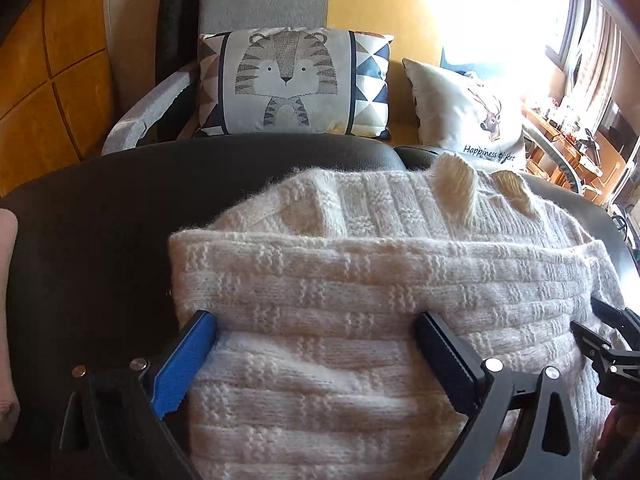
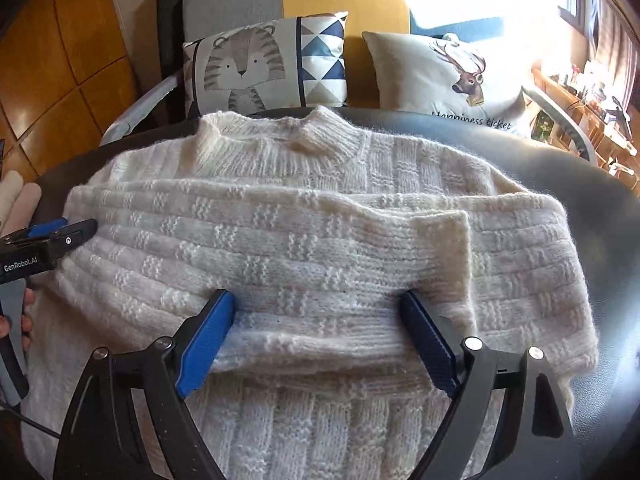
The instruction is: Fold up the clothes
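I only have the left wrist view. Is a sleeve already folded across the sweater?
Observer: Yes. The right wrist view shows a sleeve lying across the sweater, its cuff ending right of centre.
Operator: Where is the collar?
Observer: The collar lies at the far edge, nearest the tiger cushion.
Operator: And the right gripper?
Observer: The right gripper hovers over the folded sleeve with its jaws open, clamping nothing.
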The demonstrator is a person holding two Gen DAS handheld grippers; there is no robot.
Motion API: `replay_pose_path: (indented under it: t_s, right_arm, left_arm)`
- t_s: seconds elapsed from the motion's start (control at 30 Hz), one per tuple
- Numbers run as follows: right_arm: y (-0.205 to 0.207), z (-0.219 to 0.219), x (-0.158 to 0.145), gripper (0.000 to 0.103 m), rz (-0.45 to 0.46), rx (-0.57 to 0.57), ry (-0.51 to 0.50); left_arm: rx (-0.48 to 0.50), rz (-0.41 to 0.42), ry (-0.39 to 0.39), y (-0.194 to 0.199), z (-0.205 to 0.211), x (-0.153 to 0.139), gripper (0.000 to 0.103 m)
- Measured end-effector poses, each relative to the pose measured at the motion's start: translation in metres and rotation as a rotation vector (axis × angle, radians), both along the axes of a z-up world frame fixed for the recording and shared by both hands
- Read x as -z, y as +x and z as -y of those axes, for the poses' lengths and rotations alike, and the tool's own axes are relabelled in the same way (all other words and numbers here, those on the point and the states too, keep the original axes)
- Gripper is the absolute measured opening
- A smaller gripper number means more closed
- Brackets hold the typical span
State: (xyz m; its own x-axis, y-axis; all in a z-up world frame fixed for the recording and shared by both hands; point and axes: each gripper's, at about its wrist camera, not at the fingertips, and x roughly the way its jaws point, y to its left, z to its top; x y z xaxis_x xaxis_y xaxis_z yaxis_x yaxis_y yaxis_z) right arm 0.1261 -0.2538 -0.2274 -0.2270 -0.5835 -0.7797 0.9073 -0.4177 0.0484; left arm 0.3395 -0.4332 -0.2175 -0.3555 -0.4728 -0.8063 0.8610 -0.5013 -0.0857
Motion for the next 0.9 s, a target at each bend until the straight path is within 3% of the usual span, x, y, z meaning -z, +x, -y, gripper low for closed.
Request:
replay_pose_path:
  t_s: [0.2, 0.3, 0.4, 0.57, 0.67, 0.9]
  right_arm:
    - [-0.007, 0.000, -0.014, 0.089, 0.044, 0.011, 0.042]
    - [-0.009, -0.022, -0.038, 0.089, 0.096, 0.054, -0.041]
    - [-0.006, -0.044, -0.047, 0.089, 0.063, 0.079, -0.033]
    - [-0.009, -0.087, -0.042, 0.089, 0.048, 0.133, -0.004]
    - [-0.017, -0.107, -0.041, 0.089, 0.046, 0.184, -0.014]
    - [-0.035, -0.116, -0.052, 0.089, 0.029, 0.248, -0.076]
  left_arm:
    - [-0.025, 0.032, 0.017, -0.002, -0.021, -0.012, 0.103]
    - [-0.018, 0.005, 0.007, -0.006, -0.032, -0.025, 0.103]
    - [0.033, -0.022, 0.008, -0.016, -0.051, -0.035, 0.103]
    - [0.120, 0.013, 0.003, -0.039, -0.082, -0.030, 0.103]
    - [0.131, 0.058, -0.006, -0.047, -0.089, -0.020, 0.103]
    - [0.101, 0.060, -0.030, -0.042, -0.087, -0.019, 0.103]
